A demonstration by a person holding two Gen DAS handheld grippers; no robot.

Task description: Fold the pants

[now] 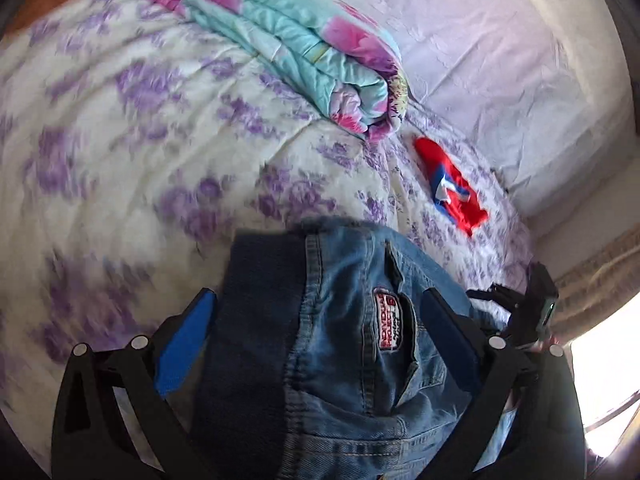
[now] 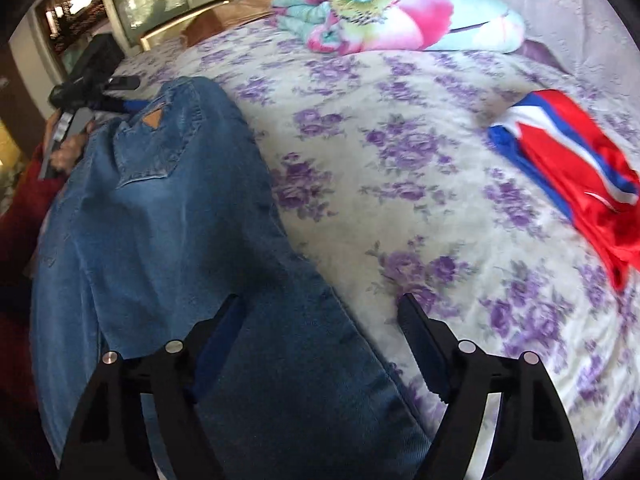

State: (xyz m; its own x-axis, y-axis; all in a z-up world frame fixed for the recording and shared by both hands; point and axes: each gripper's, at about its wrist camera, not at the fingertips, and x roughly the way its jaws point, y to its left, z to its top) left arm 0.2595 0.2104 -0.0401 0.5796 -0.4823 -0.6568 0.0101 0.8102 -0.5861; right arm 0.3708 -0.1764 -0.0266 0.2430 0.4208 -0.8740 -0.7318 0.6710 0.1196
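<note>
While both grippers' jaws gape, jeans sprawl — across the floral bedspread.

One pair of jeans, one red garment, one folded quilt, two grippers.

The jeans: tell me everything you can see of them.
The jeans are blue washed denim with darker stitched seams. In the right wrist view they lie stretched along the flowered bedspread, a back pocket with a tan triangular patch facing up. The left wrist view shows a dark elastic waistband, a pocket and a red-and-white label. The left gripper straddles the waist end; the right gripper stands open over a leg. Whether either presses the cloth is unclear.
</note>
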